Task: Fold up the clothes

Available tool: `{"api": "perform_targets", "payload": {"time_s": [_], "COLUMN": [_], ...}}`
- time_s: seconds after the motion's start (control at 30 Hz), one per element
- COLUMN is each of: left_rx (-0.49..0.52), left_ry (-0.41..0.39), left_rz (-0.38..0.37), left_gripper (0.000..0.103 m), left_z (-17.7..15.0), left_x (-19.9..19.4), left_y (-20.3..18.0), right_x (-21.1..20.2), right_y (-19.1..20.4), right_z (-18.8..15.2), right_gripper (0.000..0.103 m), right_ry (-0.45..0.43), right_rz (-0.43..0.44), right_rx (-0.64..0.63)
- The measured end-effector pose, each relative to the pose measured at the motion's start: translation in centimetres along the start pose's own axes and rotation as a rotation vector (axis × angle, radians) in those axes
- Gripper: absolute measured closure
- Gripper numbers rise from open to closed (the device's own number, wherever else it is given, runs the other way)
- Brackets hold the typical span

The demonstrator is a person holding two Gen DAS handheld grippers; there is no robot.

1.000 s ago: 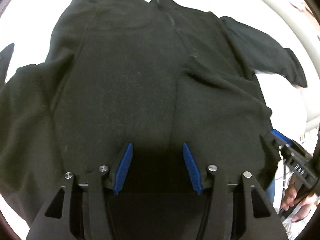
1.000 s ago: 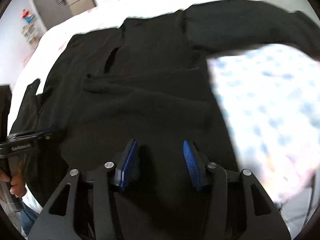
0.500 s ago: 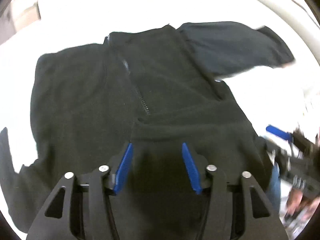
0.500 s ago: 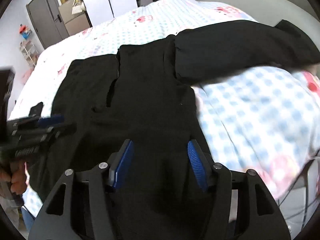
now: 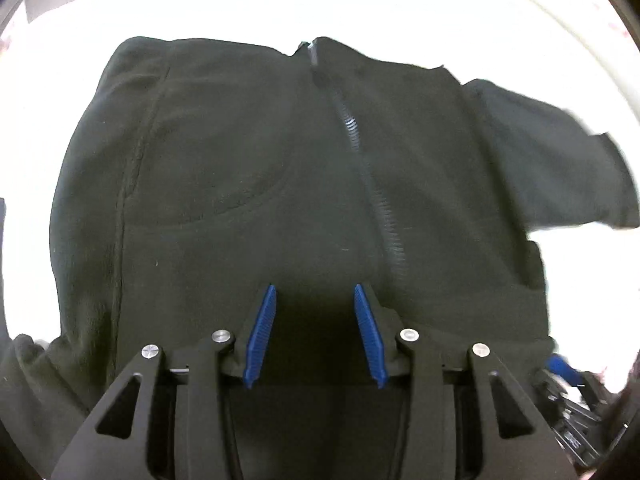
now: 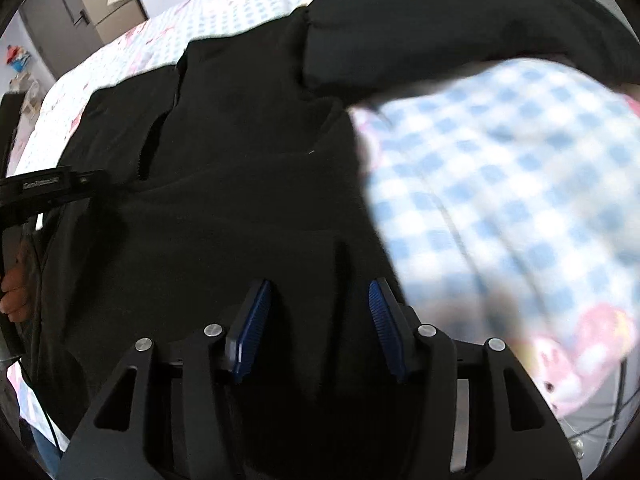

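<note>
A black fleece zip jacket (image 5: 240, 160) lies front-up and spread flat on a bed, with its zipper (image 5: 380, 200) running away from me. My left gripper (image 5: 315, 292) hangs open low over the hem, just left of the zipper. One sleeve (image 5: 560, 168) stretches out to the right. In the right wrist view the same jacket (image 6: 240, 200) fills the left half, its sleeve (image 6: 440, 32) reaching across the top. My right gripper (image 6: 318, 288) stands open over the jacket's lower right side, with a crease of fabric ahead between the fingers.
The bed has a blue-and-white checked sheet (image 6: 500, 180) with pink prints. A person's hand (image 6: 16, 288) holds the left gripper's body (image 6: 52, 184) at the far left. A cabinet (image 6: 108, 8) and a grey door (image 6: 52, 40) stand beyond the bed.
Both grippers have come down closer to the jacket's lower part. In the left view the zipper now lies right of the fingers. Both sets of jaws stay apart.
</note>
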State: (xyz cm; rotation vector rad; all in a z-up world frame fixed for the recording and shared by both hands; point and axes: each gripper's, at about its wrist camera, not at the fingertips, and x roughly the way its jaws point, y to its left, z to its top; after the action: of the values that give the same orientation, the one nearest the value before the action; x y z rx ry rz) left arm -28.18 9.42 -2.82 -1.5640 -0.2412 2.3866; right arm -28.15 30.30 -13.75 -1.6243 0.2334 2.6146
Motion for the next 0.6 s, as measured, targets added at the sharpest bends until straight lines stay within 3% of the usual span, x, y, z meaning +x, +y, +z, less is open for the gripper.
{"api": "perform_targets", "payload": {"time_s": [0.07, 0.13, 0.23, 0.33, 0.4, 0.57, 0.6], "left_rx": [0.018, 0.045, 0.084, 0.07, 0.061, 0.042, 0.07], "left_ry": [-0.016, -0.006, 0.009, -0.005, -0.014, -0.034, -0.01], "left_rz": [-0.06, -0.09, -0.132, -0.113, -0.101, -0.066, -0.017], "left_gripper": [0.059, 0.059, 0.058, 0.062, 0.062, 0.058, 0.058], "left_z": [-2.3, -4.7, -8.2, -9.2, -9.8, -11.4, -11.5], "left_x": [-2.2, -3.2, -4.7, -5.3, -5.7, -6.7, -5.9], "left_y": [-0.3, 0.0, 0.3, 0.8, 1.1, 1.9, 1.6], "right_x": [-1.6, -2.9, -2.9, -0.8, -1.1, -1.3, -1.4], "right_y": [0.1, 0.6, 1.6, 1.3, 0.6, 0.9, 1.0], "right_z": [-0.3, -1.6, -4.0, -5.3, -5.5, -6.1, -6.2], "right_gripper": [0.049, 0.045, 0.044, 0.053, 0.052, 0.046, 0.046], "right_ry": [-0.027, -0.035, -0.014, 0.028, 0.031, 0.009, 0.004], "right_rz": [0.038, 0.132, 0.165, 0.046, 0.062, 0.019, 0.01], "right_rx": [0.021, 0.023, -0.012, -0.003, 0.057, 0.073, 0.076]}}
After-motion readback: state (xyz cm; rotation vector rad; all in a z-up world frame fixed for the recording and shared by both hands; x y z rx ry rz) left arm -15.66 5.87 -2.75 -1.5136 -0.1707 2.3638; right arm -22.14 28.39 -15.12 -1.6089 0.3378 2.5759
